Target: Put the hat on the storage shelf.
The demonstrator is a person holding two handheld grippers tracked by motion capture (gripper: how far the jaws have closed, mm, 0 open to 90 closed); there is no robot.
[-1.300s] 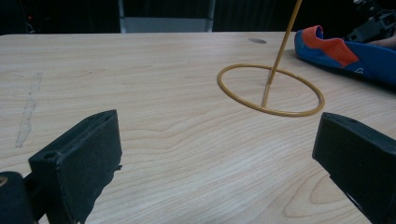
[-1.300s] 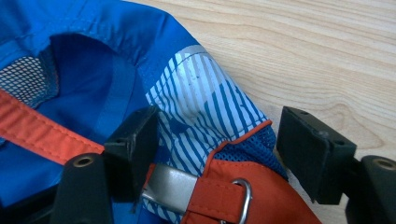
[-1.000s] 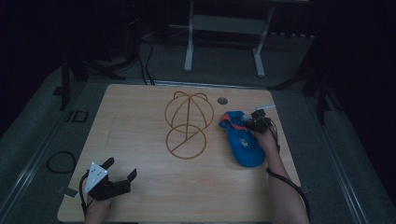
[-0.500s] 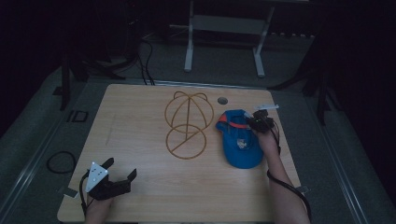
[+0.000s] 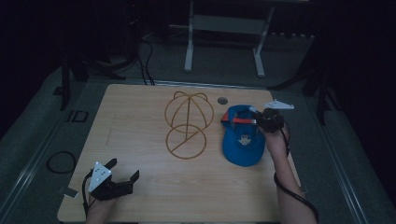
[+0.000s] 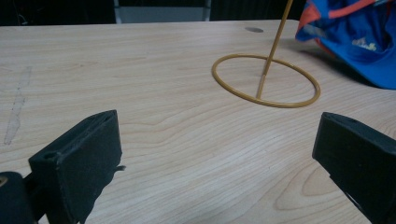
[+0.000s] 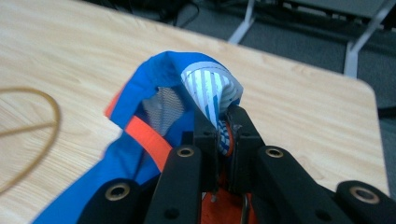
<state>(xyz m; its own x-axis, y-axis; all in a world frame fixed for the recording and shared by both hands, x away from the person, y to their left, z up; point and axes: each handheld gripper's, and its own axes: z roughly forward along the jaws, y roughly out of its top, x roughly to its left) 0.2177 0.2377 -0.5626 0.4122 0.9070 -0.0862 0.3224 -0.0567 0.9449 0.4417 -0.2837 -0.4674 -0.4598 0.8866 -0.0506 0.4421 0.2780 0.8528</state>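
Cap (image 5: 242, 140) rim pinched in right tongs (image 5: 261, 120), left tongs (image 5: 122, 173) well apart, spread.

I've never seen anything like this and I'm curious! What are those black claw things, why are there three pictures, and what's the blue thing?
A person sits at a wooden table holding a grabbing tool in each hand. One picture looks down from above; the other two come from small cameras riding on each tool. The left tool rests near the table's front edge, its jaws wide open. The right tool pinches the rim of a blue cap with orange trim, lifting that side. Beside the cap stands a yellow wire stand with a round ring base.
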